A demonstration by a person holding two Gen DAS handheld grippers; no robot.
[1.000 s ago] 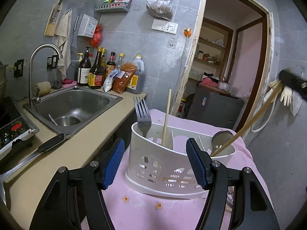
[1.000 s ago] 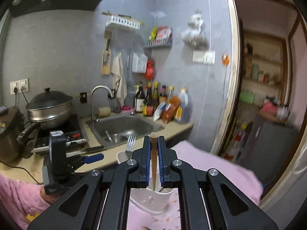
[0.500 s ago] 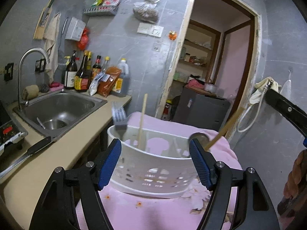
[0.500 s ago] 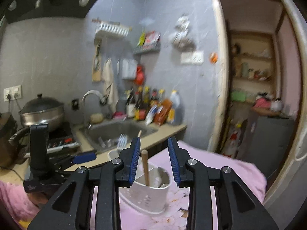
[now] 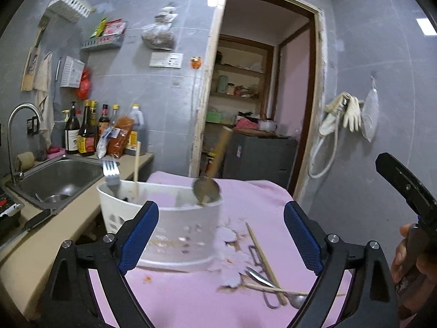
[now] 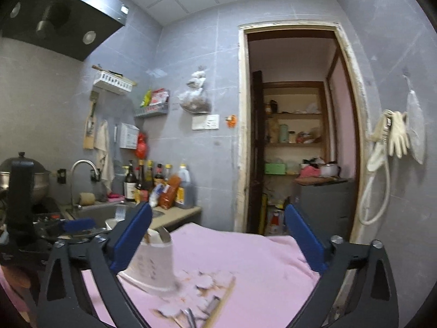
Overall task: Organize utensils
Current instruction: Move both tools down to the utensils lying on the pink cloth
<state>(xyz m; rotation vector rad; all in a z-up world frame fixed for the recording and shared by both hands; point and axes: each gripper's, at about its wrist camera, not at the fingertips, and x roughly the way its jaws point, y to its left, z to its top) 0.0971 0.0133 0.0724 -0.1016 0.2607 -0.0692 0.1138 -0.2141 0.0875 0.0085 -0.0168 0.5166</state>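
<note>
Left wrist view: the left claw (image 5: pixel 220 239) stands wide, its jaws having just been opening, with nothing pressed between the blue pads; the white utensil caddy (image 5: pixel 169 229) sits on the pink cloth (image 5: pixel 245 199) just ahead of the left finger. This view alone shows the caddy's contents clearly: a fork (image 5: pixel 110 176) tines-up and a chopstick (image 5: pixel 135 168) at its left end, and a wooden-handled ladle (image 5: pixel 209 181) leaning at its right end. It also shows loose utensils lying on the cloth to the right of the caddy: a chopstick pair (image 5: pixel 263 257) crossed over a spoon (image 5: pixel 262 280). The right claw's black body (image 5: pixel 404 188) and the hand (image 5: pixel 412 262) that holds it appear at the right edge.

Right wrist view: the right claw (image 6: pixel 218 236) is fully spread and empty, its jaws having just been opening. The caddy (image 6: pixel 151 268) appears blurred behind the left finger; the loose utensils are only a smear at the lower edge. Only this view shows the range hood (image 6: pixel 54 16), the pot (image 6: pixel 21 175) on the stove, and the left claw's body (image 6: pixel 20 199) at the far left. Both views show the sink (image 5: pixel 54 180) and the doorway (image 6: pixel 297 136).
</note>
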